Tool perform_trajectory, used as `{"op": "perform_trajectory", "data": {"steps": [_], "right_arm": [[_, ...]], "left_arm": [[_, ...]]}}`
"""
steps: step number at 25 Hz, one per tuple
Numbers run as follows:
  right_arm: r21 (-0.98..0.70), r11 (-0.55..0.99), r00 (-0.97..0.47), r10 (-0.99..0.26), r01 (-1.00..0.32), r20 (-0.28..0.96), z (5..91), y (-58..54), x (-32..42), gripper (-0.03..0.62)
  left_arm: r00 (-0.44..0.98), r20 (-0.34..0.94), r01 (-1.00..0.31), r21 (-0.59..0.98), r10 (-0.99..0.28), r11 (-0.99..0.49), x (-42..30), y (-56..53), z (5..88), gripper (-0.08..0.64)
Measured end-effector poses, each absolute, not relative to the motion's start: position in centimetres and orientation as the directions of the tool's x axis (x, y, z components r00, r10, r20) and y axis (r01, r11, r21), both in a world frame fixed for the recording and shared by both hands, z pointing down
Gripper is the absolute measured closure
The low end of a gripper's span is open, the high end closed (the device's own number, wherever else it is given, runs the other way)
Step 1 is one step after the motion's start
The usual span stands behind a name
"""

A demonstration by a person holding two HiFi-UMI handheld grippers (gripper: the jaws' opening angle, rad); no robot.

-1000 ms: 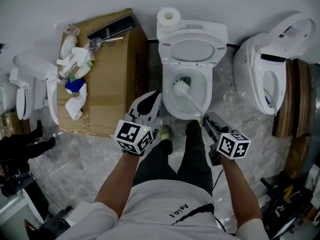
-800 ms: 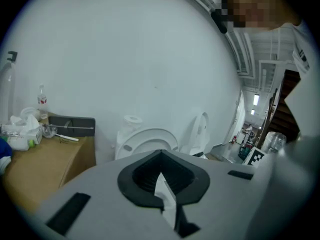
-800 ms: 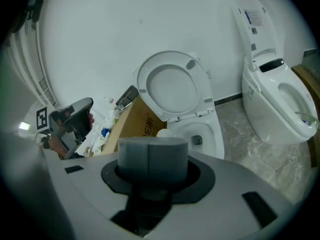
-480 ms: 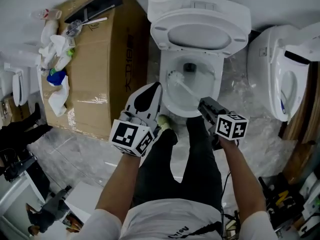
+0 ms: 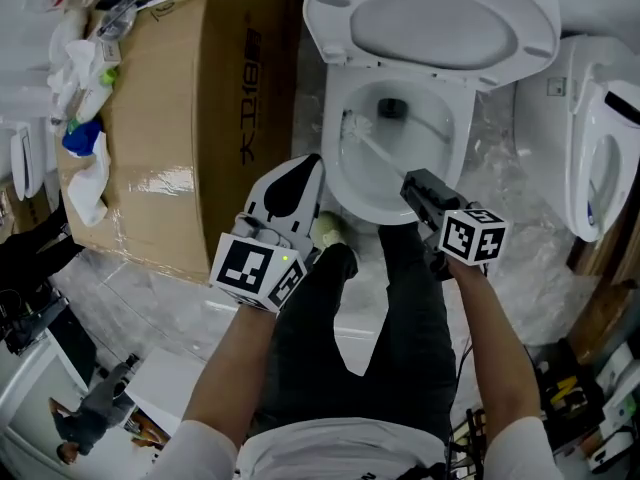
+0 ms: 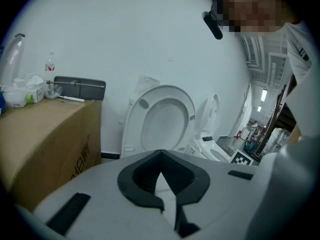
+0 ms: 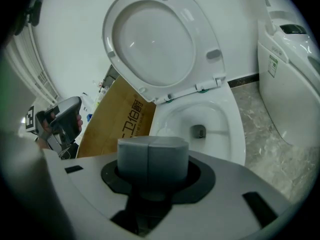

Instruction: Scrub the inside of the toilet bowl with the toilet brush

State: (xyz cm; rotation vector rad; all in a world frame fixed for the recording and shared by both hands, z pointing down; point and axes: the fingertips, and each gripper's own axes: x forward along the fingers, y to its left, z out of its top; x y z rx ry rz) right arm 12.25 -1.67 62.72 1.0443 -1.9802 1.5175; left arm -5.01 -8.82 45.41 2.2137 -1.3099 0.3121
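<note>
Showing the scrub from above, the head view now sits closer over the toilet bowl (image 5: pixel 452 163) than half a second ago. The paper roll on the cistern has left the top edge. The raised seat lid (image 5: pixel 450 18) and the cardboard box (image 5: pixel 200 118) are now cut off there.

The toilet brush (image 5: pixel 375 151) is inside the bowl. Its head lies against the left inner wall, beside the drain (image 5: pixel 392 108); one second ago it lay nearer the middle. Its handle slants down to the tip of the right claw (image 5: pixel 412 183), which is clenched on the handle's end.

The left claw (image 5: pixel 308 165) stays outside the bowl's left front rim, holding nothing, much as before. Its jaws meet at the tips.

In the right gripper view the right claw's (image 7: pixel 152 156) grey pads press flat together and hide the handle. Only the bowl's (image 7: pixel 220 129) far half, the drain (image 7: pixel 198 130) and the lid (image 7: pixel 155 39) appear beyond them.

In the left gripper view the left claw's (image 6: pixel 160 169) body covers the bowl entirely. The lid (image 6: pixel 165 119) and the box (image 6: pixel 45 134) rise behind it. The bristles are too blurred to show detail.
</note>
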Motion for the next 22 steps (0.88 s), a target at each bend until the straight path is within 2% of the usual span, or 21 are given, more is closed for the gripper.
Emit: {"op": "perform_trajectory", "data": {"steps": [4, 11, 22], "right_arm": [[-0.619, 0.16, -0.638, -0.264, -0.769, 0.724, 63.2, -0.9, 12.2, 0.434], [-0.604, 0.267, -0.646, -0.112, -0.751, 0.755, 63.0, 1.8, 12.7, 0.433], [-0.517, 0.524, -0.535, 0.133, -0.677, 0.834, 61.9, 5.7, 15.4, 0.433]], "left_arm": [[0.505, 0.452, -0.859, 0.345, -0.735, -0.378, -5.1, -8.2, 46.4, 0.552], [0.506, 0.448, -0.858, 0.348, -0.737, -0.378, -4.8, -7.7, 46.7, 0.552], [0.503, 0.446, -0.858, 0.366, -0.74, -0.362, -3.6, -6.4, 47.7, 0.552]]}}
